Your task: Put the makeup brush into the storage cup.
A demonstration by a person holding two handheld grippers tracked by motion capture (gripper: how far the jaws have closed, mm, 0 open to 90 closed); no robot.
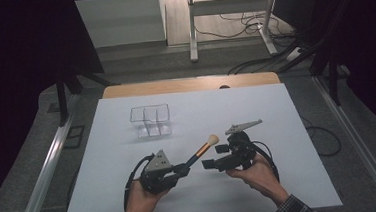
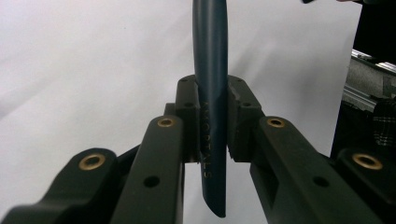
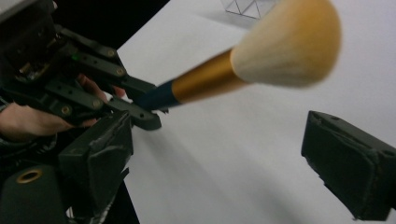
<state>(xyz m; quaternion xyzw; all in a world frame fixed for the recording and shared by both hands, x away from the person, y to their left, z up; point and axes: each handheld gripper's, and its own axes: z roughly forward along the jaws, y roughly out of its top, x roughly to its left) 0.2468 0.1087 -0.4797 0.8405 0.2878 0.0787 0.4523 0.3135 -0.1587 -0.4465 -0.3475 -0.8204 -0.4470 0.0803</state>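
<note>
the left gripper (image 1: 183,169) is clamped on the dark blue handle of a makeup brush (image 1: 202,149), holding it off the white table (image 1: 291,179) with the pale bristles up and away from the person. the right gripper (image 1: 210,157) sits just beside the brush, jaws standing wide with nothing pressed between them. from the brush, a clear divided organizer (image 1: 150,120) stands well apart, farther back on the table and toward the left gripper's side.
</note>
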